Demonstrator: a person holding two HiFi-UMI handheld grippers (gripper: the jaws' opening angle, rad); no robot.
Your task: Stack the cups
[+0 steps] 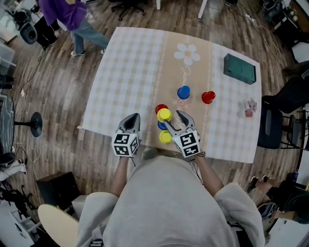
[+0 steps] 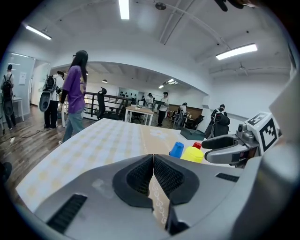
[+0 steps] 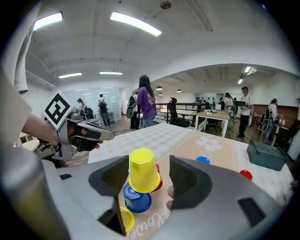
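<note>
Several small cups stand on the checked tablecloth (image 1: 125, 82). A red cup (image 1: 161, 108), a yellow cup (image 1: 165, 115), a blue cup (image 1: 161, 126) and a second yellow cup (image 1: 165, 137) cluster near the front edge. Farther back are a lone blue cup (image 1: 183, 91) and a lone red cup (image 1: 208, 97). My right gripper (image 1: 172, 120) is open around the cluster. In the right gripper view its jaws flank the upside-down yellow cup (image 3: 143, 171) with a gap on each side, and the blue cup (image 3: 137, 198) is just below. My left gripper (image 1: 131, 120) hovers shut and empty to the left.
A dark green box (image 1: 239, 68) lies at the table's far right, and a small pink object (image 1: 249, 110) sits near the right edge. A black chair (image 1: 270, 128) stands beside that edge. A person in purple (image 1: 72, 14) stands beyond the far left corner.
</note>
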